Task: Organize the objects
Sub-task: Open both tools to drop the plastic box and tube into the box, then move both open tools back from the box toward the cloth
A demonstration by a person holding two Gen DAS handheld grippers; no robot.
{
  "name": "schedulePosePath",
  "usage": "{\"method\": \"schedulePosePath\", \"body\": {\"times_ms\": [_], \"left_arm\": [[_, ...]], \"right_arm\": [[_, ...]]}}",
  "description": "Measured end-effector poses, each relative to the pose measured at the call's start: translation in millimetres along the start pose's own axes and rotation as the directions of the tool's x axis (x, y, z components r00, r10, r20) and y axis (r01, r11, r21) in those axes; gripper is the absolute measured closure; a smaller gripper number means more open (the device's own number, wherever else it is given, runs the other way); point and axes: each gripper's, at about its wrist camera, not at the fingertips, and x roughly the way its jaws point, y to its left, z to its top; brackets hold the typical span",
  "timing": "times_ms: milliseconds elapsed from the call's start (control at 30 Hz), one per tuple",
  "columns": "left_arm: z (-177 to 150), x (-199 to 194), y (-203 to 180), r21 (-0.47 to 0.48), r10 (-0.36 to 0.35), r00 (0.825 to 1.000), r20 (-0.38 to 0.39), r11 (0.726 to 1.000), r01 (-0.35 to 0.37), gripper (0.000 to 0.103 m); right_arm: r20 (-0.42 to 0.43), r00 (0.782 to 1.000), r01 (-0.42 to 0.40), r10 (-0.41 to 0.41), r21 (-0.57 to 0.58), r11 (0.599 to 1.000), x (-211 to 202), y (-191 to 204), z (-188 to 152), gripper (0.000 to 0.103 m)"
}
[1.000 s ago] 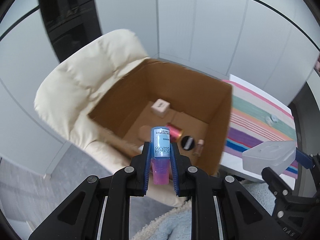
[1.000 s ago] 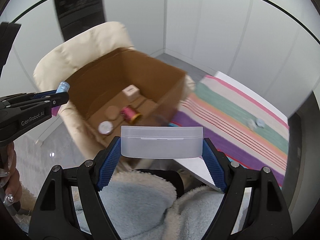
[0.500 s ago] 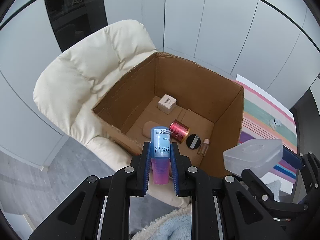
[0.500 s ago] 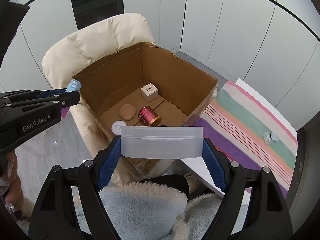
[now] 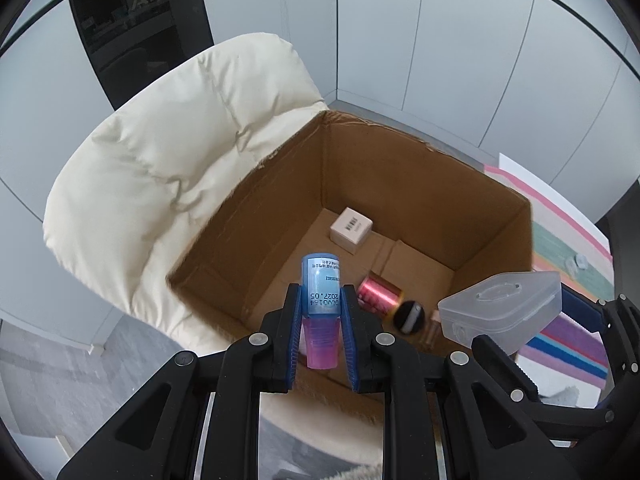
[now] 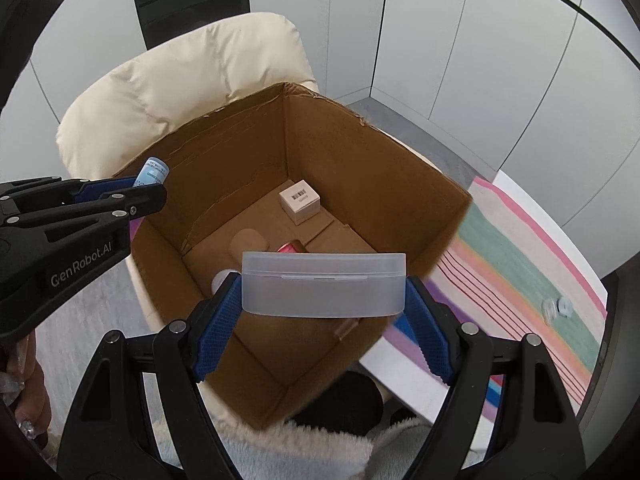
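Note:
An open cardboard box [image 5: 420, 184] stands on a cream padded chair [image 5: 160, 184]. My left gripper [image 5: 320, 312] is shut on a blue-and-pink bottle [image 5: 321, 300], held above the box's near-left rim. My right gripper [image 6: 323, 300] is shut on a clear plastic case [image 6: 323, 285], held above the box's near side; the case also shows in the left wrist view [image 5: 500, 312]. The left gripper also shows at the left of the right wrist view [image 6: 132, 196]. Inside the box lie a small white carton [image 5: 351, 230], a pink spool [image 5: 378, 294] and a black round item [image 5: 408, 316].
A striped cloth [image 6: 520, 264] covers a table to the right of the box, with two small pale-blue items [image 6: 556, 306] on it. Grey wall panels stand behind the chair. A fleecy blue-and-cream sleeve [image 6: 304, 452] is below the grippers.
Both grippers have moved forward and closer over the box, each still holding its object. The box fills more of both views.

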Motion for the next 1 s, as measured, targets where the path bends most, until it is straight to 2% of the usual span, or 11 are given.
{"method": "schedulePosePath", "body": {"times_ms": [367,567,633,667,700,733,767,833,900,1000], "left_arm": [[22,47,7,0.002,0.031,0.999,-0.043,1.0,-0.031,0.083],[21,50,10,-0.027,-0.018,0.999,-0.047,0.999,0.017,0.083],[21,47,10,-0.027,-0.048,0.998,-0.029,0.999,0.047,0.073],[22,44,10,-0.029,-0.06,0.998,-0.024,0.998,0.059,0.048],[23,41,9,-0.032,-0.068,0.998,-0.017,0.997,0.068,0.016],[23,39,10,-0.036,-0.069,0.998,-0.002,0.997,0.069,0.009],[23,35,10,-0.039,-0.07,0.997,0.018,0.997,0.071,0.005],[24,28,8,-0.026,-0.071,0.996,0.048,0.997,0.072,0.005],[26,26,8,-0.023,-0.052,0.997,0.054,0.998,0.054,0.005],[26,26,9,-0.036,-0.065,0.997,0.045,0.997,0.066,0.005]], "right_arm": [[-0.045,0.999,-0.014,0.013,-0.02,1.0,51,2,23,0.021],[-0.06,0.998,-0.029,0.027,-0.02,0.999,66,4,23,0.021],[-0.047,0.996,-0.072,0.071,-0.031,0.997,65,6,23,0.021],[-0.056,0.994,-0.093,0.091,-0.039,0.995,65,8,22,0.017],[-0.061,0.994,-0.098,0.095,-0.043,0.994,65,10,22,0.006],[-0.059,0.994,-0.098,0.095,-0.047,0.994,64,11,21,0.002],[-0.051,0.994,-0.095,0.093,-0.046,0.994,63,12,21,0.001],[-0.036,0.996,-0.085,0.083,-0.04,0.996,60,11,19,0.001],[-0.036,0.995,-0.092,0.091,-0.028,0.995,58,9,19,0.001],[-0.038,0.994,-0.1,0.1,-0.007,0.995,56,5,19,0.001]]}}
